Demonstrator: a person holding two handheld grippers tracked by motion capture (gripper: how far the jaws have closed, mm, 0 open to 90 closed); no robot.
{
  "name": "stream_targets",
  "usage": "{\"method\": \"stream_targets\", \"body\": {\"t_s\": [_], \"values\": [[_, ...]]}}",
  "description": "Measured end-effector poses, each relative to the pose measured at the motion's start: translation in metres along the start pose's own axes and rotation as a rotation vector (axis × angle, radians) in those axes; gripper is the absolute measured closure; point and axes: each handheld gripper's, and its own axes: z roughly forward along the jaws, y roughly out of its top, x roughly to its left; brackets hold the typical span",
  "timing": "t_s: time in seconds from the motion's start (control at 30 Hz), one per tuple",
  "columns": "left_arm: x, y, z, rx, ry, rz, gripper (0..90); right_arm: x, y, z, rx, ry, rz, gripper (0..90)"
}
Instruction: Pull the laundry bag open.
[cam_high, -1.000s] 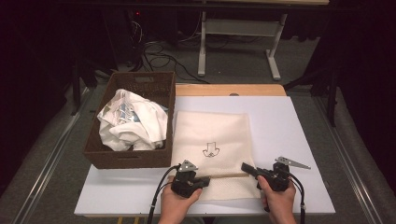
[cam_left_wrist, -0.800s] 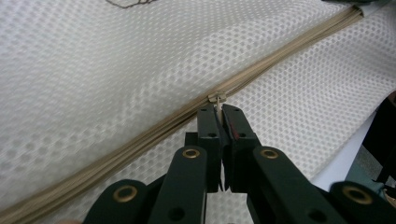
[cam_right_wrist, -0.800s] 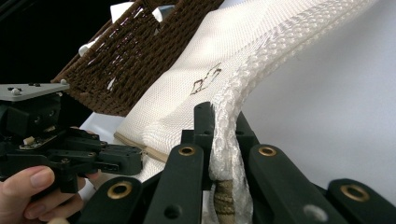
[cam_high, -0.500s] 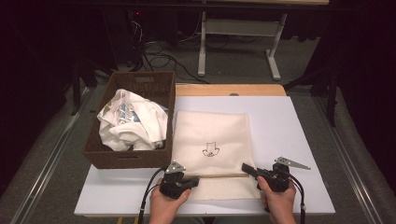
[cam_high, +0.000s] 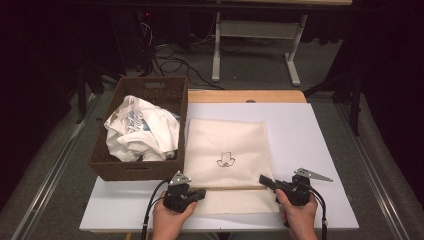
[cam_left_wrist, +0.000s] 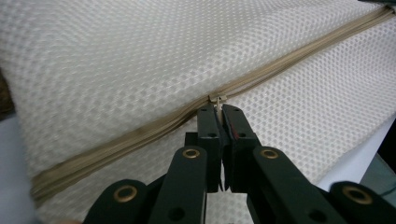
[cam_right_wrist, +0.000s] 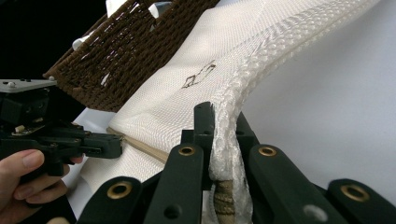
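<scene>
A: High view, table: cream mesh laundry bag with a tan zipper (cam_high: 227, 155) lies flat on the white table (cam_high: 320, 150), just beside the brown woven basket (cam_high: 140, 167) of crumpled white clothes (cam_high: 142, 132). Zipper runs across the near end.

B: Left claw (cam_left_wrist: 219, 108)?

A: Clenched on the small metal zipper pull (cam_left_wrist: 217, 99), jaws pinched tight. Likely placed there to draw the slider along the track.

B: And the right claw (cam_right_wrist: 223, 122)?

A: Grasping the bag's right edge at the zipper's end; mesh bunches up between its jaws. My read: an anchor, holding the fabric taut so the slider doesn't drag the bag along.

B: Bag's look?

A: Honeycomb weave, small dark line drawing mid-panel, tan zipper tape, flat and nearly empty.
</scene>
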Motion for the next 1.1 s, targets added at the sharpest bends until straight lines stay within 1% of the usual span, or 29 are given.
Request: {"method": "stream_targets", "body": {"t_s": [0.03, 0.13, 0.23, 0.4, 0.6, 0.7, 0.73, 0.87, 1.1], "values": [[0.001, 0.000, -0.001, 0.002, 0.002, 0.000, 86.5, 0.000, 0.000, 0.000, 0.000, 0.000, 0.000, 87.0], [0.005, -0.002, -0.006, -0.008, 0.006, -0.020, 86.5, -0.001, 0.000, 0.000, -0.001, -0.002, -0.003, 87.1], [0.008, -0.003, -0.010, -0.007, 0.011, -0.019, 86.5, -0.001, 0.000, 0.001, 0.001, -0.005, 0.000, 87.1], [0.013, -0.005, -0.017, -0.010, 0.029, -0.016, 86.5, -0.001, 0.000, 0.002, 0.003, -0.011, -0.012, 87.0], [0.022, -0.010, -0.028, -0.024, 0.052, -0.044, 86.5, -0.003, 0.000, 0.001, 0.006, -0.016, -0.012, 87.0], [0.027, -0.012, -0.034, -0.033, 0.066, -0.053, 86.5, -0.004, 0.000, 0.002, 0.010, -0.018, -0.010, 87.0], [0.029, -0.012, -0.035, -0.029, 0.066, -0.051, 86.5, -0.004, 0.000, 0.002, 0.012, -0.022, -0.010, 87.1], [0.033, -0.015, -0.040, -0.040, 0.079, -0.064, 86.5, -0.005, 0.000, 0.003, 0.015, -0.024, -0.006, 87.1], [0.038, -0.017, -0.047, -0.044, 0.093, -0.064, 86.5, -0.007, 0.000, 0.004, 0.023, -0.029, -0.007, 87.1]]}}
